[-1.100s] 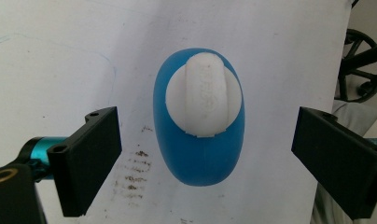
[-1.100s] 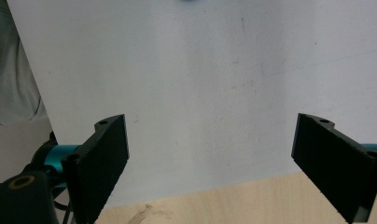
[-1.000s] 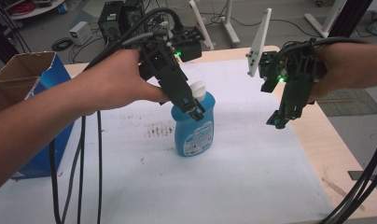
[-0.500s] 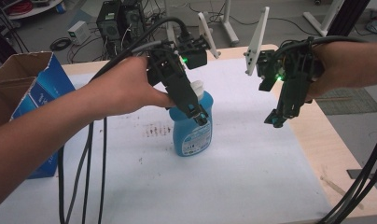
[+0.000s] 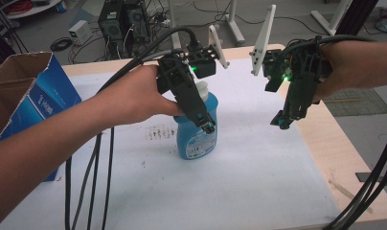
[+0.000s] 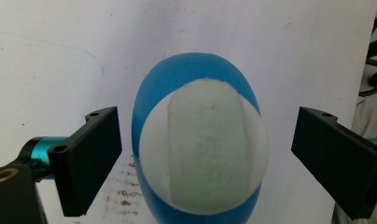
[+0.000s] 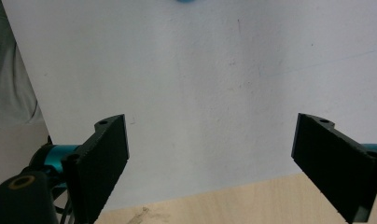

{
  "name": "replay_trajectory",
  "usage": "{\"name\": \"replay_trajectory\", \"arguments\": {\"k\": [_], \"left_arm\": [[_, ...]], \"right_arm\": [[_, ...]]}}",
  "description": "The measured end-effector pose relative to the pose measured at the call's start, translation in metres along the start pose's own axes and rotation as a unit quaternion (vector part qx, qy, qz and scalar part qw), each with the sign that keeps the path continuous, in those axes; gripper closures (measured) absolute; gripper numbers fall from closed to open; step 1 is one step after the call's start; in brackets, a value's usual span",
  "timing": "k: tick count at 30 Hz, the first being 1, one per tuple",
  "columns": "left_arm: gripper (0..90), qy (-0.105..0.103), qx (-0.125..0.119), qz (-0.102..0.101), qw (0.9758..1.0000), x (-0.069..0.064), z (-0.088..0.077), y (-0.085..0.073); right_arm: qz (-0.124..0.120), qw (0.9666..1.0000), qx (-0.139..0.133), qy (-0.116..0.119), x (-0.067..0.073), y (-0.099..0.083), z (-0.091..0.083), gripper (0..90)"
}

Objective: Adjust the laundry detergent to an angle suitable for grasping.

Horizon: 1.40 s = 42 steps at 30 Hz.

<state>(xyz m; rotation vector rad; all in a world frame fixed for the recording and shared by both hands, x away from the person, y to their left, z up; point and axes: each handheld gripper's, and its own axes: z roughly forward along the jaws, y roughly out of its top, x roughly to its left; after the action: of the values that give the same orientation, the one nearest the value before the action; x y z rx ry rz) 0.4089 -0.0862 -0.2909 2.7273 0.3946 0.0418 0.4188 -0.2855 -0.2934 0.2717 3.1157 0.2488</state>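
Note:
A blue bottle [image 5: 195,139] with a white cap [image 6: 203,149] stands upright on the white sheet [image 5: 239,182]. My left gripper [image 5: 204,120] points down over it from above. In the left gripper view its jaws stand apart on either side of the cap [image 6: 207,116], with a gap on each side, so it is open and touches nothing. My right gripper [image 5: 282,120] hangs to the right of the bottle, over the sheet's right edge, open with nothing between its jaws [image 7: 210,121]. A sliver of the blue bottle [image 7: 184,1] shows at the top of the right gripper view.
An open cardboard box with blue print [image 5: 33,96] stands at the left edge. Black cables [image 5: 86,182] trail across the sheet's left side. A brown stain [image 5: 158,132] lies beside the bottle. Bare wooden tabletop [image 5: 335,143] runs along the right. White stand legs [image 5: 266,33] rise behind.
My left gripper has come down and slightly right over the bottle, so the cap now sits between its jaws. The right gripper has stayed where it was.

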Motion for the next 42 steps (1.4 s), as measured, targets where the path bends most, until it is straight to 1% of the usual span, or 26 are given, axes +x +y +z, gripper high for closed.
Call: {"name": "replay_trajectory", "arguments": {"k": [4,8,9,11,12,13,16,19,23,24,30,32,35,36,40,42], "left_arm": [[8.5,0.003,0.002,0.0,1.0,0.0003,0.0026,0.0004],[8.5,0.007,0.007,-0.003,0.9999,0.0,0.0061,0.0005],[8.8,0.006,0.005,-0.004,1.0,-0.0002,0.0071,0.0004],[9.6,0.007,0.008,-0.003,0.9999,-0.0001,0.0078,0.0003],[9.9,0.007,0.008,-0.004,0.9999,0.0,0.0082,0.0001],[10.5,0.008,0.008,-0.004,0.9999,0.0002,0.0084,0.0],[12.5,0.01,0.007,-0.006,0.9999,0.001,0.0089,-0.0006],[15.8,0.009,0.004,-0.007,0.9999,0.0014,0.0085,-0.0009],[17.9,0.01,0.003,-0.006,0.9999,0.0015,0.0081,-0.0009],[18.0,0.01,0.005,-0.006,0.9999,0.0017,0.0081,-0.0009],[20.7,0.009,0.004,-0.007,0.9999,0.001,0.0086,-0.001],[23.8,0.008,0.0,-0.007,0.9999,0.0008,0.0086,-0.0009],[24.9,0.008,0.0,-0.006,1.0,0.0006,0.0088,-0.001],[27.4,0.007,0.0,-0.006,1.0,0.0007,0.0087,-0.0011],[28.0,0.01,0.001,-0.009,0.9999,0.0008,0.0086,-0.0013],[30.4,0.011,0.0,-0.008,0.9999,0.0009,0.0084,-0.0014]], "right_arm": [[-0.002,1.0,0.001,-0.001,-0.0001,0.0001,0.0001,10.5],[0.002,1.0,-0.001,0.001,0.0,-0.0001,0.0003,10.5],[-0.003,1.0,-0.003,0.0,-0.0007,-0.0001,0.0006,10.5],[0.007,1.0,0.001,0.001,0.0006,-0.0004,0.0,10.5],[0.006,1.0,0.0,0.0,0.0005,-0.0006,0.0,10.5],[0.0,1.0,-0.004,-0.001,-0.0005,-0.0007,0.0006,10.5],[0.0,1.0,-0.003,0.0,-0.0005,-0.001,0.0006,10.5],[-0.001,1.0,-0.004,0.001,-0.0007,-0.0009,0.0005,10.5],[0.003,1.0,-0.001,0.001,-0.0001,-0.0007,0.0005,10.5],[-0.002,1.0,-0.001,0.001,-0.0005,-0.0007,0.0007,10.5],[0.0,1.0,-0.003,-0.001,-0.0003,-0.0008,0.0006,10.5],[0.0,1.0,-0.001,0.0,-0.0002,-0.0007,0.0006,10.5],[0.0,1.0,0.0,0.0,-0.0002,-0.0006,0.0006,10.5],[0.002,1.0,0.0,0.0,0.0,-0.0005,0.0006,10.5],[0.002,1.0,-0.001,0.001,0.0001,-0.0003,0.0006,10.5],[0.0,1.0,0.0,0.0,-0.0001,-0.0003,0.0007,10.5]]}}
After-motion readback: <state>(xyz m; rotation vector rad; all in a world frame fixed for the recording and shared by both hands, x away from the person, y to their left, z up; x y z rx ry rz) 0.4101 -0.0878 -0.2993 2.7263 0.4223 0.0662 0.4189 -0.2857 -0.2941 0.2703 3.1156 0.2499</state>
